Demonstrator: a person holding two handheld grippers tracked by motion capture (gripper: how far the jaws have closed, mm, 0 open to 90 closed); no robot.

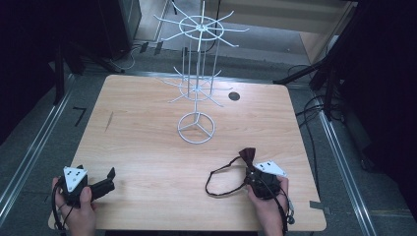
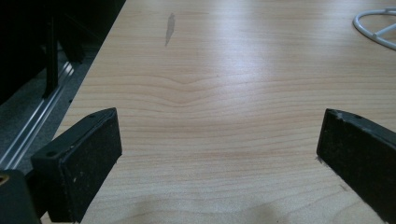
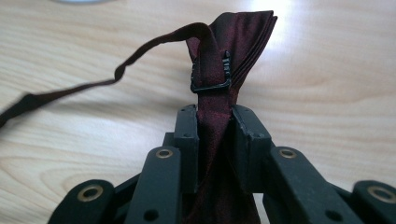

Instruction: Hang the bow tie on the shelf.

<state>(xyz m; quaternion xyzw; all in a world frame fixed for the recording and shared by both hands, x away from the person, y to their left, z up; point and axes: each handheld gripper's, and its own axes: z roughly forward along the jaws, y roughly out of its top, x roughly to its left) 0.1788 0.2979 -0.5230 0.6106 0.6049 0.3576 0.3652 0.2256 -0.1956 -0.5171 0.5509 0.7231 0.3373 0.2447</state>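
Meanwhile, the right gripper (image 1: 252, 166) clamps a dark red satin bow tie (image 3: 233, 42), whose black metal clasp (image 3: 211, 74), seen in its own view, sits just beyond its jaws. The left gripper (image 2: 219, 154) gapes wide over the pale wooden table (image 1: 147, 137), with the white wire display rack (image 1: 196, 88) well ahead.

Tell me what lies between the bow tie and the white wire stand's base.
Bare wooden table separates the bow tie from the stand's base ring, seen in the high view.

A wire display stand (image 1: 196, 127) sits on the table (image 1: 147, 132) at centre, toward the far edge. Near the front edge, the left gripper (image 1: 109, 178) is at the left corner; the right gripper (image 1: 248, 164) is at the right, a bow tie (image 1: 247, 155) between its jaws, its strap (image 1: 216, 182) trailing left on the tabletop.
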